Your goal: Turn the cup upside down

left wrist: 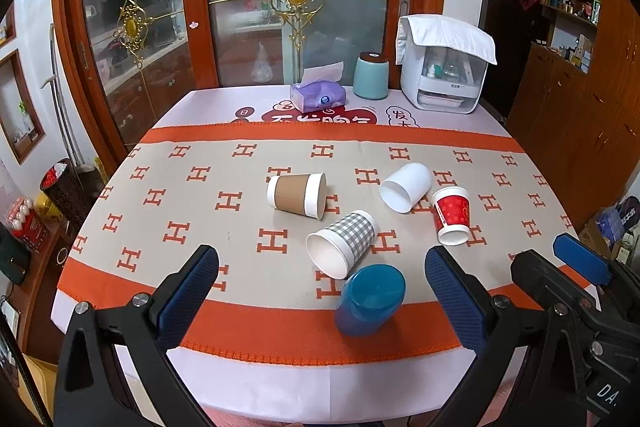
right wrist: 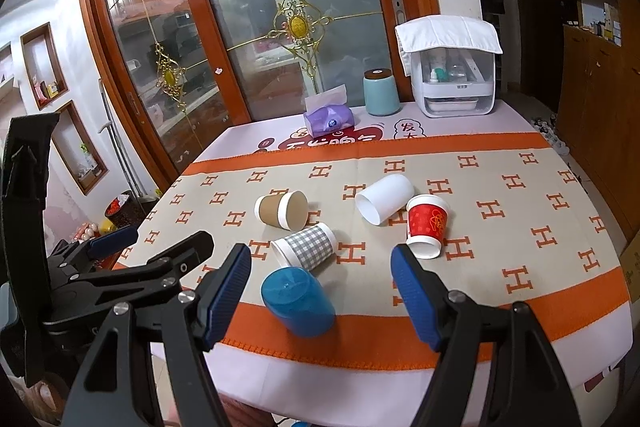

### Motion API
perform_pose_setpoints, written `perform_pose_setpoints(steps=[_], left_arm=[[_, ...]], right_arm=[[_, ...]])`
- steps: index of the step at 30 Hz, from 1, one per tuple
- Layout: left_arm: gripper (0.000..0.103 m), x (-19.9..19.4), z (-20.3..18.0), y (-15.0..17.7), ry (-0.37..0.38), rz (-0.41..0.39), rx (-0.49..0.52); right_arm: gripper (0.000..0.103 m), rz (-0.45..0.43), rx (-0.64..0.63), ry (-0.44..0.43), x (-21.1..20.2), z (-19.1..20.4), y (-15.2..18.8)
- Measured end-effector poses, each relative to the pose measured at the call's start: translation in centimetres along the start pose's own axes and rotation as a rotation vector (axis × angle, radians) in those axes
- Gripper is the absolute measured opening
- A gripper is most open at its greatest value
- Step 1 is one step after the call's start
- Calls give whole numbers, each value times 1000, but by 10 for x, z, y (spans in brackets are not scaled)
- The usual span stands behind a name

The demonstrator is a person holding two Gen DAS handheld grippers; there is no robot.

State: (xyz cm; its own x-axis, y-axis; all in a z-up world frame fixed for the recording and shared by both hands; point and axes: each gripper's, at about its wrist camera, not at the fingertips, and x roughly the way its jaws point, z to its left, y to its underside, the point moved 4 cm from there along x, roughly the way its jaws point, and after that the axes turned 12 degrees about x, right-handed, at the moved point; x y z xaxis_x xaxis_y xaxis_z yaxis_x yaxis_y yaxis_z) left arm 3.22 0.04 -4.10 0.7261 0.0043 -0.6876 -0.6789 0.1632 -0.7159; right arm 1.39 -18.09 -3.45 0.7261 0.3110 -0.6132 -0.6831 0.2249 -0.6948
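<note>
I see five cups on their sides on the tablecloth (left wrist: 224, 187); the blue cup (left wrist: 370, 301) lies nearest me on the orange border, base toward me, long axis running away, mouth hidden, just beside the checked cup (left wrist: 344, 243); left gripper (left wrist: 320, 291) spread wide, holding nothing; right gripper (right wrist: 320, 291) likewise wide and bare; open cloth lies to the left.

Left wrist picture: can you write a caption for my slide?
Open left gripper above a table with five tipped-over cups, the blue cup nearest.
</note>
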Motion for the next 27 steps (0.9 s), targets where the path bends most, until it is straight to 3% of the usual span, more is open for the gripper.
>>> perform_pose_setpoints(steps=[27], left_arm=[[102,-1,1,8,-17,22,3]], right_arm=[[73,13,1,-11,3,2,4]])
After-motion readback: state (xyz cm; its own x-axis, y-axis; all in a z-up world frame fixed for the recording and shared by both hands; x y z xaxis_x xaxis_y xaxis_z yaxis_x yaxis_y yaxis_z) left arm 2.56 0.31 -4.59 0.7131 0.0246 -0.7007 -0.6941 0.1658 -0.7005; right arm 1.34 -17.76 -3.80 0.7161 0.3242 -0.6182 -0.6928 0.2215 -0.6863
